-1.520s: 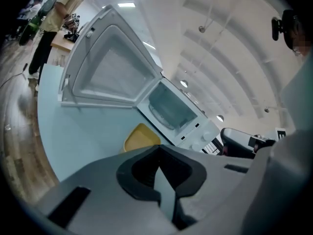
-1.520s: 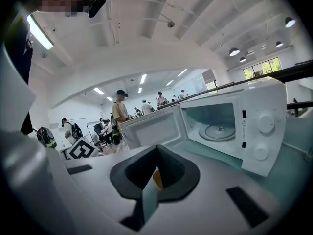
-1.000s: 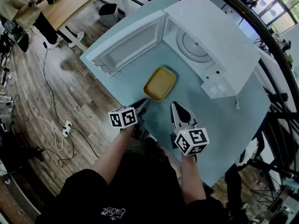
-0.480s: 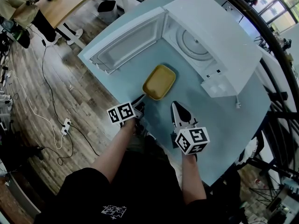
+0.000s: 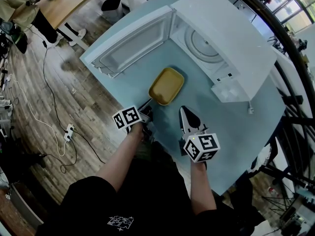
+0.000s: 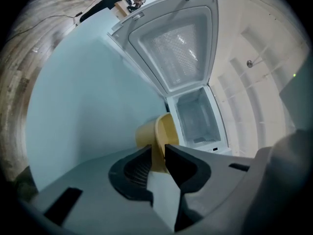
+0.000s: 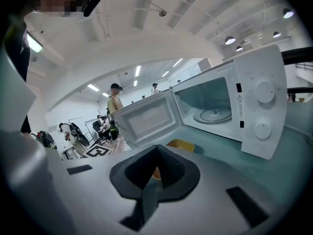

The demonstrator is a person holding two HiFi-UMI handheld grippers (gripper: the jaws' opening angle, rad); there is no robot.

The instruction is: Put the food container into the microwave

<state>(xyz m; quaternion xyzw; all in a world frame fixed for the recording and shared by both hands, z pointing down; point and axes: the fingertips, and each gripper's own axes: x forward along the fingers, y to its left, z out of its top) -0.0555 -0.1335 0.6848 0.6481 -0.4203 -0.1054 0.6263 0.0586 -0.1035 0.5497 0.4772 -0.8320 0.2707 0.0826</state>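
A yellow food container (image 5: 167, 85) sits on the light blue table (image 5: 216, 127), in front of the white microwave (image 5: 231, 38) whose door (image 5: 133, 43) hangs wide open. My left gripper (image 5: 147, 105) is at the container's near left corner. In the left gripper view the jaws of that gripper (image 6: 157, 150) are pinched on the container (image 6: 145, 135) at its rim wall, with the microwave cavity (image 6: 195, 116) beyond. My right gripper (image 5: 184, 111) hovers to the right of the container, shut and holding nothing (image 7: 157, 149). From there the container (image 7: 181, 144) and the glass turntable (image 7: 212, 115) are visible.
The open door (image 7: 146, 119) stands left of the path to the cavity. The table's left edge (image 5: 115, 95) drops to a wooden floor with cables and a power strip (image 5: 69, 132). People (image 7: 115, 102) stand far behind. A black bin (image 5: 113, 6) sits by the table's far corner.
My left gripper has edged forward onto the container's near corner, and its jaws now sit on the rim. The right gripper has hardly moved.
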